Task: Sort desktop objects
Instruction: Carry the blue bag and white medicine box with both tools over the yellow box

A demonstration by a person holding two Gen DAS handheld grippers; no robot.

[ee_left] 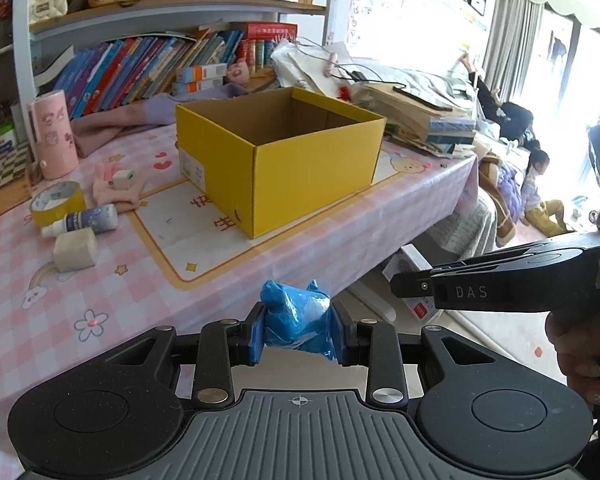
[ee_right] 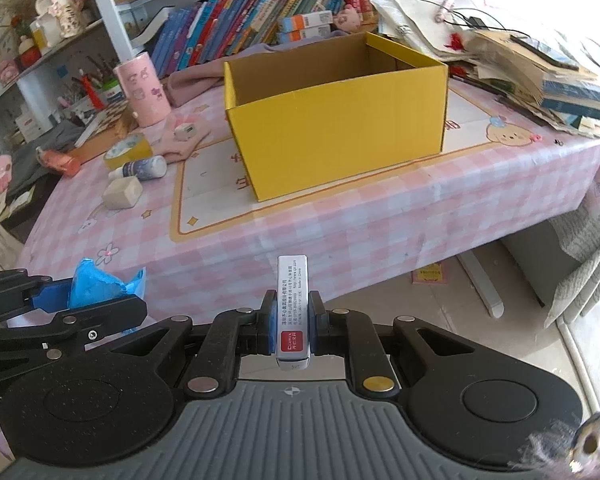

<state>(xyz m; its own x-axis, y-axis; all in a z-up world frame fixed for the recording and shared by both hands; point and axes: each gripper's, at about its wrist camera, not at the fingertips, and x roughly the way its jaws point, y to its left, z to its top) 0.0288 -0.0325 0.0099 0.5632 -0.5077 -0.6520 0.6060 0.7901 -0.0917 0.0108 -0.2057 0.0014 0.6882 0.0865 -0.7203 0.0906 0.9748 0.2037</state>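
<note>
Now: left gripper [ee_left: 298, 330] jaws clamped on crumpled blue bag [ee_left: 296, 322] | right gripper [ee_right: 292, 322] jaws pinching upright silver box [ee_right: 292, 308] | both short of yellow box [ee_right: 336, 120] on surface [ee_right: 380, 216] | risk: slippery bag slipping out, early release missing the rim

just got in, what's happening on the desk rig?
A person is sorting desk clutter with two handheld grippers. The left gripper has its jaws closed on a crumpled blue plastic bag; the right gripper is clamped on a small silver box with a red label. Both are held in front of the near table edge, short of the open yellow box, which looks empty as far as visible. Tape roll, a small bottle and an eraser-like block lie on the table.
</note>
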